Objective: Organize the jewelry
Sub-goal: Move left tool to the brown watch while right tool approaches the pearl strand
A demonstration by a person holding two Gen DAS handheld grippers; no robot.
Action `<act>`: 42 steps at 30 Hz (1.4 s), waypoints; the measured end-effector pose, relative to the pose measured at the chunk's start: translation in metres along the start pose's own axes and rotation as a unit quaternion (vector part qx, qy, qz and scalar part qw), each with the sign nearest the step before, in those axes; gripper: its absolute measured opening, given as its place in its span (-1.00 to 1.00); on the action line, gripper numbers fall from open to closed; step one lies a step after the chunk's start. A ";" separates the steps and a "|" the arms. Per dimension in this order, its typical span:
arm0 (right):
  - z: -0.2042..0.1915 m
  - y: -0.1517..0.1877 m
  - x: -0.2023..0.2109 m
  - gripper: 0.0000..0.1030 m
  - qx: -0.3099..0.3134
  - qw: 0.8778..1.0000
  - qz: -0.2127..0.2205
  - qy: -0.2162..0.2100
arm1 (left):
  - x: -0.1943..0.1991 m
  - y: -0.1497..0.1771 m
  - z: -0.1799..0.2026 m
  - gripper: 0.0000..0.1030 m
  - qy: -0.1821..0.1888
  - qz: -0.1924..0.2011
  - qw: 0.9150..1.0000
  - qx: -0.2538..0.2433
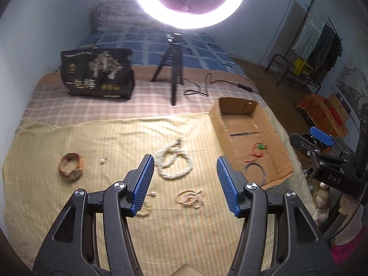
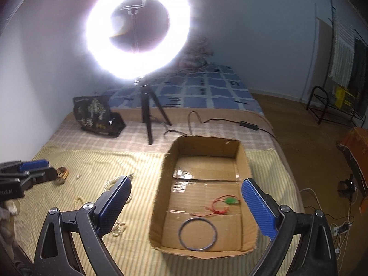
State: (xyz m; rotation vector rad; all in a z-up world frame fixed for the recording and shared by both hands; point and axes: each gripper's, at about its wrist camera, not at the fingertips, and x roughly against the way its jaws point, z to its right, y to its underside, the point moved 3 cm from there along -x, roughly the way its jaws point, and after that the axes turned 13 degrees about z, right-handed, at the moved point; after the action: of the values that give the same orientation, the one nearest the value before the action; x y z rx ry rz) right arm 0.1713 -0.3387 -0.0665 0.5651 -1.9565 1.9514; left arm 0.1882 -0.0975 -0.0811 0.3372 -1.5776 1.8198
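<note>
A white pearl necklace (image 1: 173, 163) lies coiled on the yellow striped cloth (image 1: 69, 207). A small pink bead bracelet (image 1: 190, 198) lies nearer, between my left gripper's fingers. A brown bangle (image 1: 70, 166) lies at the left, a tiny earring (image 1: 102, 160) beside it. My left gripper (image 1: 185, 185) is open and empty above the cloth. The cardboard box (image 2: 243, 158) holds a blue ring bangle (image 2: 198, 234) and a green pendant on red cord (image 2: 230, 200). My right gripper (image 2: 187, 207) is open and empty over the box.
A ring light on a black tripod (image 1: 173, 69) stands behind the cloth, its cable (image 1: 207, 85) trailing right. A black printed bag (image 1: 97, 73) stands at the back left. The bed edge and floor lie right of the box.
</note>
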 end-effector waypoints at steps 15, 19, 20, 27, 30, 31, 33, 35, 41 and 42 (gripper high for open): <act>-0.064 0.022 -0.009 0.90 0.047 0.996 -0.035 -0.067 | 0.013 0.007 -0.075 0.13 -0.044 -0.001 0.999 0.028; -0.082 0.037 -0.019 0.89 0.054 0.993 -0.057 -0.087 | 0.015 0.009 -0.098 0.13 -0.056 -0.003 0.998 0.038; -0.087 0.040 -0.021 0.89 0.058 0.992 -0.061 -0.090 | 0.016 0.008 -0.104 0.13 -0.059 -0.002 0.997 0.042; -0.112 0.062 -0.040 0.78 0.074 0.987 -0.092 -0.111 | 0.013 0.012 -0.146 0.13 -0.081 -0.011 0.994 0.066; -0.119 0.073 -0.049 0.70 0.083 0.983 -0.111 -0.120 | 0.010 0.015 -0.161 0.13 -0.092 -0.018 0.993 0.069; -0.121 0.076 -0.051 0.67 0.086 0.982 -0.115 -0.122 | 0.007 0.017 -0.165 0.13 -0.095 -0.022 0.993 0.072; -0.125 0.082 -0.056 0.61 0.092 0.979 -0.129 -0.128 | 0.003 0.019 -0.174 0.13 -0.099 -0.028 0.992 0.077; -0.128 0.087 -0.062 0.56 0.094 0.976 -0.141 -0.134 | -0.001 0.021 -0.180 0.13 -0.100 -0.035 0.991 0.083; -0.136 0.099 -0.075 0.55 0.105 0.970 -0.165 -0.142 | -0.016 0.029 -0.190 0.13 -0.100 -0.052 0.990 0.086; -0.137 0.101 -0.076 0.55 0.106 0.970 -0.169 -0.143 | -0.019 0.030 -0.191 0.13 -0.101 -0.056 0.990 0.084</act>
State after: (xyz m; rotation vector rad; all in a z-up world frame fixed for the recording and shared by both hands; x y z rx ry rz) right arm 0.1814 -0.1991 -0.1896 1.2103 -1.6685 1.9500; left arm 0.2282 0.0762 -0.1590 0.6945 -1.5064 1.8830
